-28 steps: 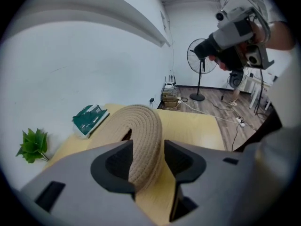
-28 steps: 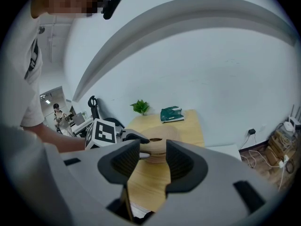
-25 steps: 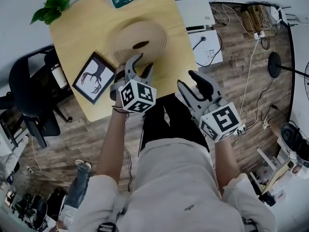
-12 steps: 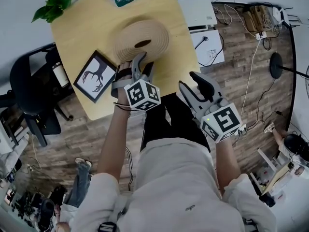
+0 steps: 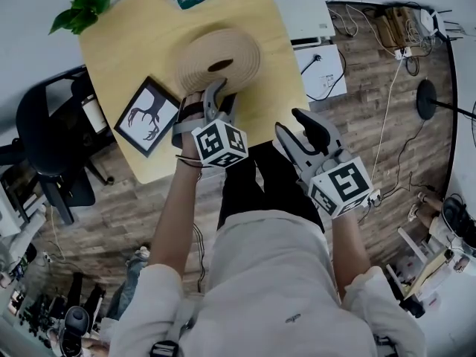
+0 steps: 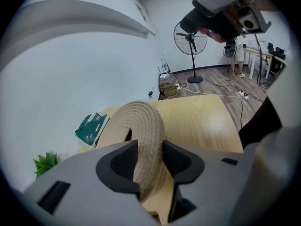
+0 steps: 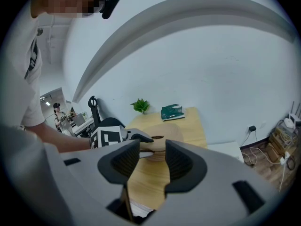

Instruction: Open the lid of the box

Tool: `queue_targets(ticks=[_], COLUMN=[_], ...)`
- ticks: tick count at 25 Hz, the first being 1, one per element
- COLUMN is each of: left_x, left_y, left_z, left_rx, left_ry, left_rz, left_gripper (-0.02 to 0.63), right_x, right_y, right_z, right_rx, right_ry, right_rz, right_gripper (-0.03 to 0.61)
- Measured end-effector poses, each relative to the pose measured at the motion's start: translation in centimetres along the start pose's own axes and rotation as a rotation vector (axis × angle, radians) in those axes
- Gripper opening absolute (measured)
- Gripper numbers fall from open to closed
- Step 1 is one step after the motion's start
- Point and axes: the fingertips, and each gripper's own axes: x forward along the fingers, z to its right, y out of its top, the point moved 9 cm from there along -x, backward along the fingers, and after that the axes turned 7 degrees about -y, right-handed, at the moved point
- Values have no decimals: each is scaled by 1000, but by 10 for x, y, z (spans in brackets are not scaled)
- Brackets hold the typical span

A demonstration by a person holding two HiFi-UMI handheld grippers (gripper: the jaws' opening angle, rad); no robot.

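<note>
Well, the left gripper (image 5: 221, 95) is biting onto the lid (image 5: 219, 54). Its jaws have just been closing, and the near rim is now sitting between them, filling the gap and touching both pads (image 6: 123, 163). The rest of the lid is spreading away beyond the jaw tips, capping the box (image 7: 157, 155) on the table (image 5: 119, 58). The right gripper (image 5: 288, 121) is hanging with its jaws apart and nothing between them. The box is lying well ahead of them, past the table's near edge.

The lid is looking like coiled rope or woven fibre: tan, ribbed in rings, round and shallowly domed, with a dark slot (image 5: 218, 67) near the crown. I am judging it light, slightly springy and rough enough not to slip, so a modest pinch should be doing the job. The rim is looking like the sensible hold. Being soft, it may be flexing or dragging the box up with it, so the free gripper may be needed to steady the base.
</note>
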Motion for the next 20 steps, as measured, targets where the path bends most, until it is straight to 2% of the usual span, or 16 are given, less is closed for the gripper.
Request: queue_targets(ticks=[20], left_x=[-18], left_y=[13], left_z=[-4], left_rx=[90], left_ry=[40], left_rz=[-5], left_gripper=[94], right_x=[-9], right_y=[16], right_z=[-3], right_rx=[-9], right_ry=[-12], right_rz=[44], right_gripper=[158])
